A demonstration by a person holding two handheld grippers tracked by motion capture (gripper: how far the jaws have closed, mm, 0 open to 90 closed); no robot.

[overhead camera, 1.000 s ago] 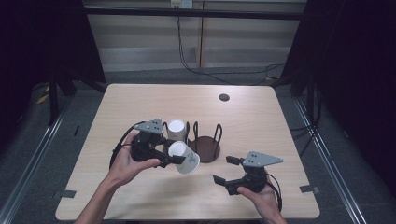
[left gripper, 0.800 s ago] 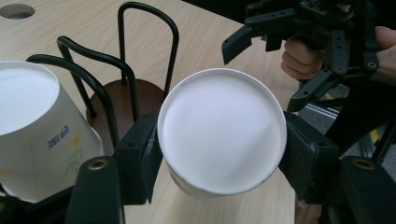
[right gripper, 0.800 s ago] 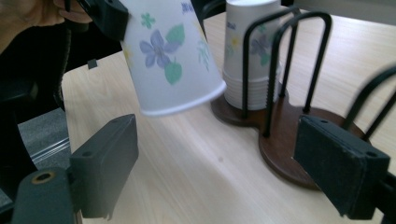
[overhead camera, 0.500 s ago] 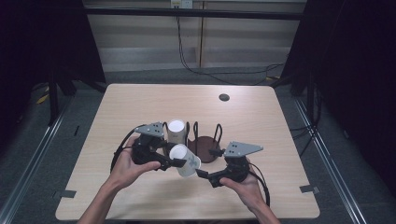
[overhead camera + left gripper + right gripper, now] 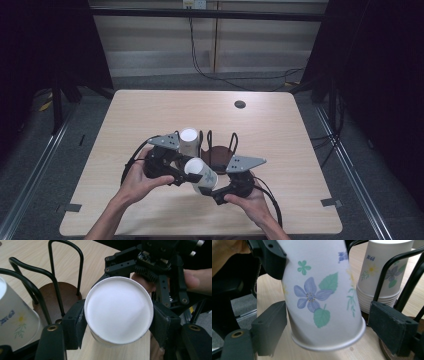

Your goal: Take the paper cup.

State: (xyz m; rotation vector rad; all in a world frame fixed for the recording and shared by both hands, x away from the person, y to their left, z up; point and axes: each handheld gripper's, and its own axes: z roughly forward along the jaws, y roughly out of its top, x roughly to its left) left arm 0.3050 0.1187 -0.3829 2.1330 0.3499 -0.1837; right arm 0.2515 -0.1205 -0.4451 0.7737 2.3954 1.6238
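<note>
A white paper cup (image 5: pixel 201 175) with a flower print lies on its side above the table, and my left gripper (image 5: pixel 190 171) is shut on it near its closed bottom. In the left gripper view the cup's white bottom (image 5: pixel 118 310) faces the camera between the pads of the left gripper (image 5: pixel 117 326). My right gripper (image 5: pixel 216 192) stands at the cup's rim end. In the right gripper view the cup (image 5: pixel 322 290) sits between the jaws of the right gripper (image 5: pixel 327 332), which have just been closing. A gap remains at the right pad (image 5: pixel 390 327).
A wire cup holder (image 5: pixel 220 155) on a brown round base stands mid-table, with a stack of the same cups (image 5: pixel 189 140) upside down at its left. The stack (image 5: pixel 382 272) and holder wires (image 5: pixel 404 285) are close behind the held cup. A small black disc (image 5: pixel 240 104) lies far back.
My right gripper has moved left from the front right of the table to the cup, and its jaws now flank the rim end. The left gripper and cup have stayed put.
</note>
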